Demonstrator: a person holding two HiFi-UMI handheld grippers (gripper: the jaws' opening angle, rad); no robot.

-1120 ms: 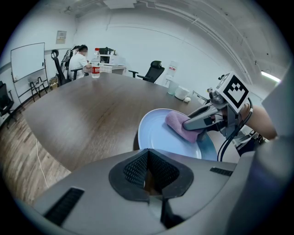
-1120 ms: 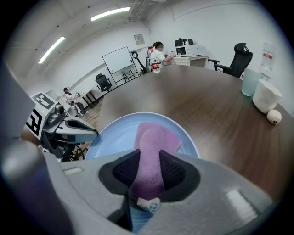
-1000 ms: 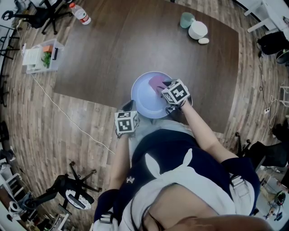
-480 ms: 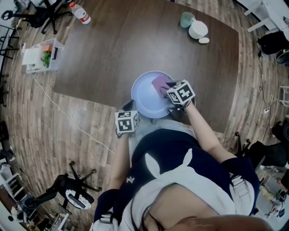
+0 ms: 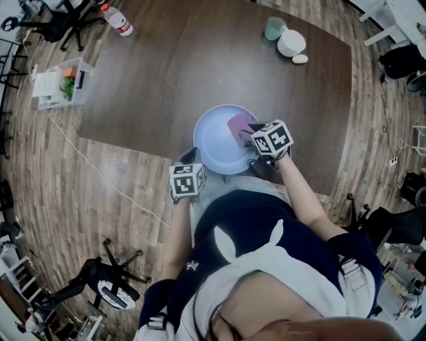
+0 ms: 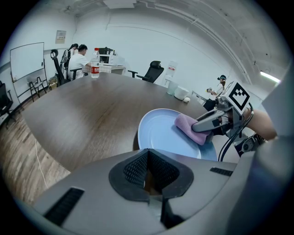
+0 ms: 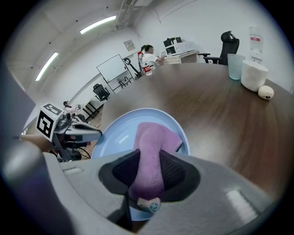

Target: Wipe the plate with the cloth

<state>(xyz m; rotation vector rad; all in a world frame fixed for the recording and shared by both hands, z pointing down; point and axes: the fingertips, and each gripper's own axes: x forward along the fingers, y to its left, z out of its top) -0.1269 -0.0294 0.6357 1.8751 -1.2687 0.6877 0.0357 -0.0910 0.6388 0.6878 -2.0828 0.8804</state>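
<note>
A light blue plate point(image 5: 216, 143) lies at the near edge of the dark wooden table point(image 5: 200, 66). My left gripper point(image 5: 192, 157) is at the plate's near left rim, jaws closed on it; its own view shows the plate point(image 6: 161, 133) running in under the closed pads point(image 6: 138, 167). My right gripper point(image 5: 248, 130) is shut on a pink cloth point(image 5: 237, 122) and presses it onto the plate's right side. The right gripper view has the cloth point(image 7: 154, 137) running between the pads point(image 7: 177, 172) onto the plate point(image 7: 115, 140).
A teal cup point(image 5: 274, 28), a white bowl point(image 5: 291, 44) and a small pale round thing point(image 5: 300, 60) stand at the table's far right. A water bottle point(image 5: 118, 20) lies at the far left. On the floor are a plastic box point(image 5: 61, 81) and a cable point(image 5: 100, 173).
My right gripper has slid a little to the right across the plate, taking the cloth with it. The left gripper and the plate have stayed put.
</note>
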